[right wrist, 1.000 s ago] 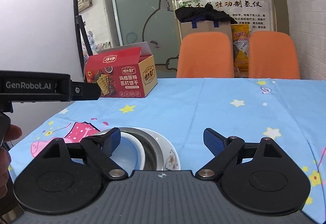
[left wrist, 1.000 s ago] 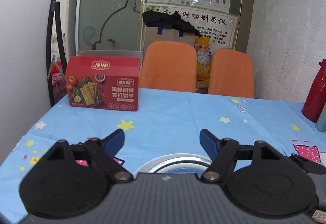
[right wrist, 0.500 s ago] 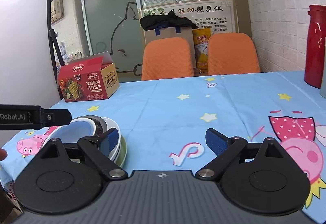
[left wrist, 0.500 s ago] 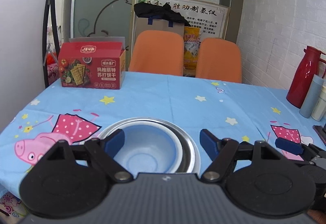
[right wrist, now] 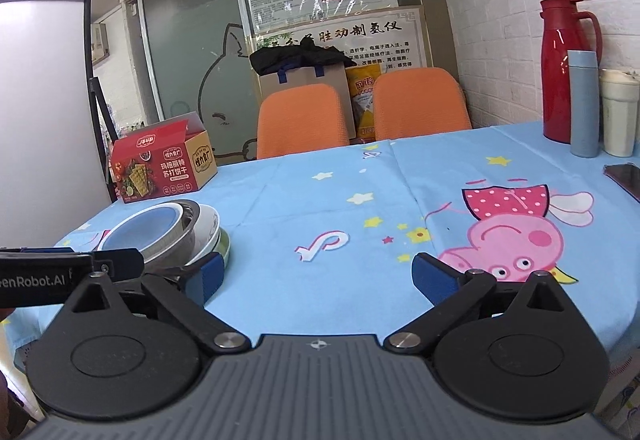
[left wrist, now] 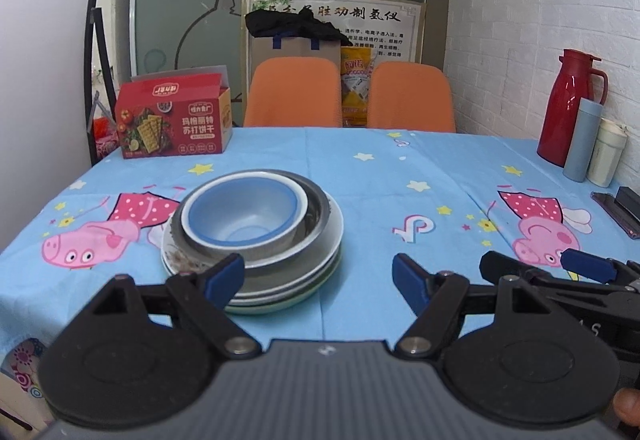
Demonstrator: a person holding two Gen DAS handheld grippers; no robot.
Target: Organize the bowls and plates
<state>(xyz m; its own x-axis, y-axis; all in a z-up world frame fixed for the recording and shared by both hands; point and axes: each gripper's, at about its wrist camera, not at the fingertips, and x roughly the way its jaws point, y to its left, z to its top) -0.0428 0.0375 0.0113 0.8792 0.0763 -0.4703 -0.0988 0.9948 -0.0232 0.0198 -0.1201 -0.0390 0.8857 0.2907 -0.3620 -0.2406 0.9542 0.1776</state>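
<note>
Left gripper (left wrist: 318, 278) hangs released and empty just near of the stack (left wrist: 256, 236), bowls nested on plates at the tabletop's (left wrist: 400, 199) left. Right gripper (right wrist: 316, 276), also spread and empty, is beside it; judging by this, the stack looks finished, so both should clear its rim.

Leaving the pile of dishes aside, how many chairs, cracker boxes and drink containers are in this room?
Chairs: 2, both orange
Cracker boxes: 1, red
Drink containers: 3, namely red jug, blue flask, cream cup
Total: 6
</note>
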